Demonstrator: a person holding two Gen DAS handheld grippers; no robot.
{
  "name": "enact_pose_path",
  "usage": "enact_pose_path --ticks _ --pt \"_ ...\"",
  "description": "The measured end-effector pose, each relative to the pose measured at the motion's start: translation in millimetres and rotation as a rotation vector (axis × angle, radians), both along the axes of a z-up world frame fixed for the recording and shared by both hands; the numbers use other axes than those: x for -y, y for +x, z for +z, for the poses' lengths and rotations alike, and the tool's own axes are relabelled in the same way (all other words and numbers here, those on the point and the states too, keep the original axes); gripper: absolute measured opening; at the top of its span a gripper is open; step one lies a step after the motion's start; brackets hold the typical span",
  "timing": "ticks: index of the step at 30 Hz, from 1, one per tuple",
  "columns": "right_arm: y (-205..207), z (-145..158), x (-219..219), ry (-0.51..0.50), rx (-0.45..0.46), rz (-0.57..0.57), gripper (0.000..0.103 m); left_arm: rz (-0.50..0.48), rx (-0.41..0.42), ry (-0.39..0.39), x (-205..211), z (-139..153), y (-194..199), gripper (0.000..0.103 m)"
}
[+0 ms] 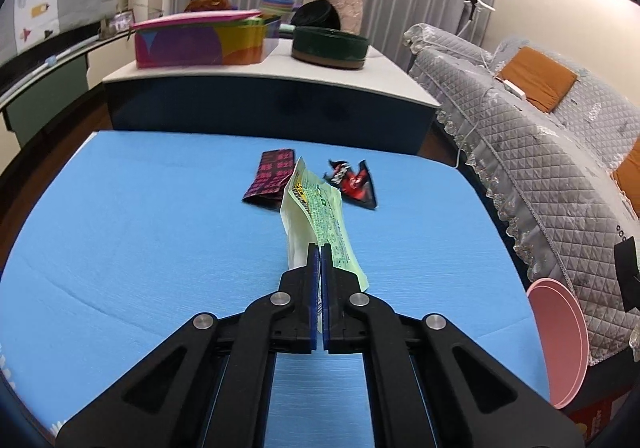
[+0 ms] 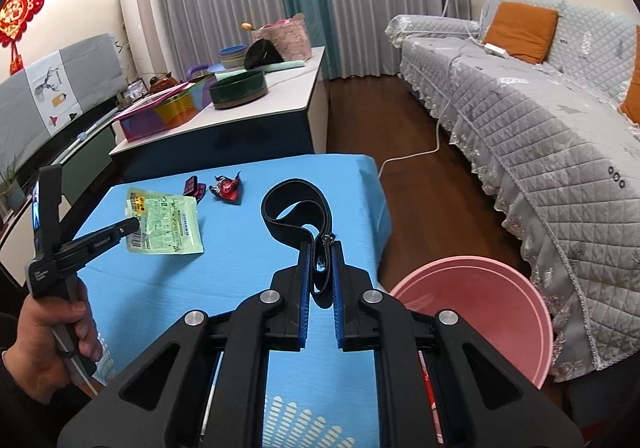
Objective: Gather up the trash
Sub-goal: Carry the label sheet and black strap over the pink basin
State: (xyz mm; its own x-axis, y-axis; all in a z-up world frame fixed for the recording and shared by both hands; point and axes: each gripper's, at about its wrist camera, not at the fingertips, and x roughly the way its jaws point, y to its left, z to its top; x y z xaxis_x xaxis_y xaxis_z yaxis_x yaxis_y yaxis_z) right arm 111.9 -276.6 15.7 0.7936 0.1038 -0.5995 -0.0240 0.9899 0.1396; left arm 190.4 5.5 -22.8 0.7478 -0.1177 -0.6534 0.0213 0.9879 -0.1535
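My left gripper [image 1: 321,246] is shut on a pale green snack wrapper [image 1: 316,208] and holds it above the blue table [image 1: 140,228]. It shows from the side in the right wrist view [image 2: 134,225], with the wrapper [image 2: 168,226] hanging from it. My right gripper [image 2: 320,246] is shut on a black looped strap [image 2: 294,208] that curls out ahead over the table. A dark red patterned wrapper [image 1: 272,178] [image 2: 194,186] and a red and black wrapper [image 1: 354,182] [image 2: 228,188] lie on the table's far side. A pink bin [image 2: 476,312] [image 1: 560,340] stands beside the table's right edge.
A grey quilted sofa [image 2: 540,120] with orange cushions runs along the right. A white-topped counter [image 1: 260,68] behind the table holds a colourful box [image 1: 200,40] and a dark green round tin [image 1: 330,46]. A white cable [image 2: 416,152] lies on the wood floor.
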Motion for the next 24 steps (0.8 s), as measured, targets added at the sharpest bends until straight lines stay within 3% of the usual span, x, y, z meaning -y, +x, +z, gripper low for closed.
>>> enact_pose_path --ticks 24 --pt "-9 1 33 -0.011 0.019 -0.086 0.01 -0.131 0.078 0.022 58 24 -20 0.001"
